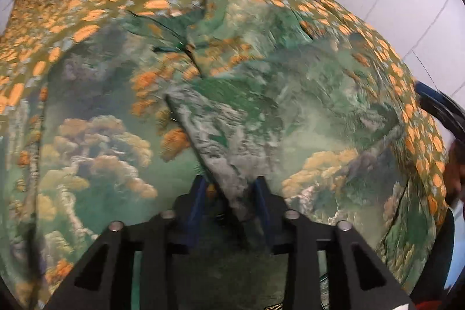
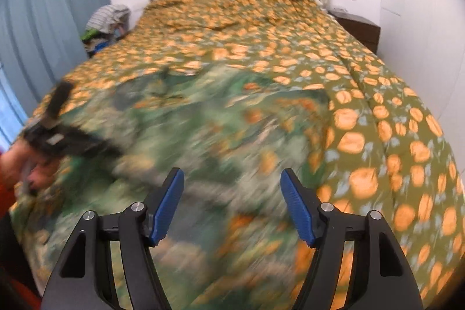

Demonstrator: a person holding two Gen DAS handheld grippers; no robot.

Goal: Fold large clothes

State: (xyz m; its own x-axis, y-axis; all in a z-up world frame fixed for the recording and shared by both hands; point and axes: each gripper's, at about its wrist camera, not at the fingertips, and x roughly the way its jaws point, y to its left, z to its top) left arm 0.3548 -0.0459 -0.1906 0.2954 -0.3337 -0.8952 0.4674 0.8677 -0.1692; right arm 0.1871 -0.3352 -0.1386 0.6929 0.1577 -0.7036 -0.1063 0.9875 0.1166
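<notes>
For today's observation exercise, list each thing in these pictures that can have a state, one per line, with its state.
Left gripper: shut on a raised fold of the green printed garment.
Right gripper: open, holding nothing.
Green printed garment: spread on the bed, wrinkled, one fold lifted.
Orange floral bedspread: laid over the bed, rumpled near the pillow.

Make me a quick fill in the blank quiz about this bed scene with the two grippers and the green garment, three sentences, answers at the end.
1. The left gripper is shut on a fold of the green printed ____.
2. The right gripper hangs above the garment with its jaws ____.
3. The garment lies on a bedspread patterned with ____ blotches on olive.

Missing words: garment; open; orange
</notes>
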